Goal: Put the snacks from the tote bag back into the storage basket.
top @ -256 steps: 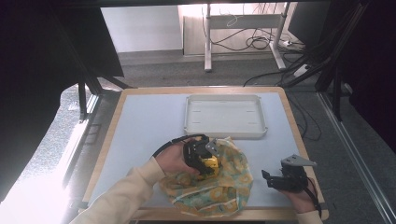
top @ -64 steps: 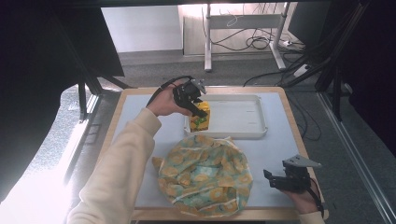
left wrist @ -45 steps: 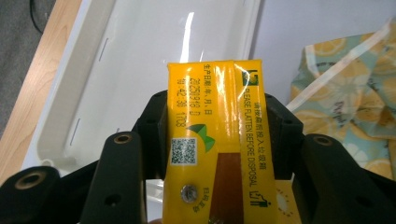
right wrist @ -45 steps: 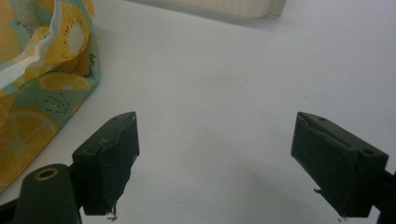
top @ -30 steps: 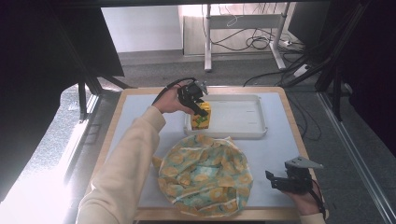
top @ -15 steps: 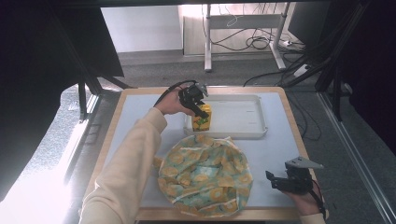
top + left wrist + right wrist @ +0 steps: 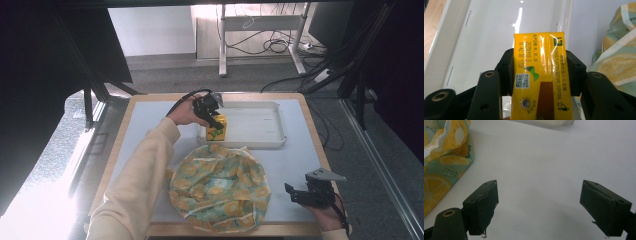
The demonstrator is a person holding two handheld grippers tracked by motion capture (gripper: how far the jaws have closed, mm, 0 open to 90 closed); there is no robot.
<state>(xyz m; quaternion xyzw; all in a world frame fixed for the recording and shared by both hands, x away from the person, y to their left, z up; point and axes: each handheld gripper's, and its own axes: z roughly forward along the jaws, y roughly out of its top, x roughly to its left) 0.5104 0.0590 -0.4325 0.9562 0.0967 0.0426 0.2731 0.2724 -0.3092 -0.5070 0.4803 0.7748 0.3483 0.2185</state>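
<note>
our left tongs (image 7: 541, 75) are clamped on a yellow carton (image 7: 541, 72), white tray (image 7: 486, 37) beneath it. our right tongs (image 7: 546, 205) gape wide and empty over the bench (image 7: 544, 165), the lemon-print bag (image 7: 441, 157) at their left.

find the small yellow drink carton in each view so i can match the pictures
High view: the small yellow drink carton stands at the left end of the shallow white plastic tray, under the left hand-held gripper.
Left gripper view: carton centre frame, clamped between the black jaws over the tray.
Right gripper view: carton not in it.
Shared landmark: the lemon-print fabric bag.
</note>
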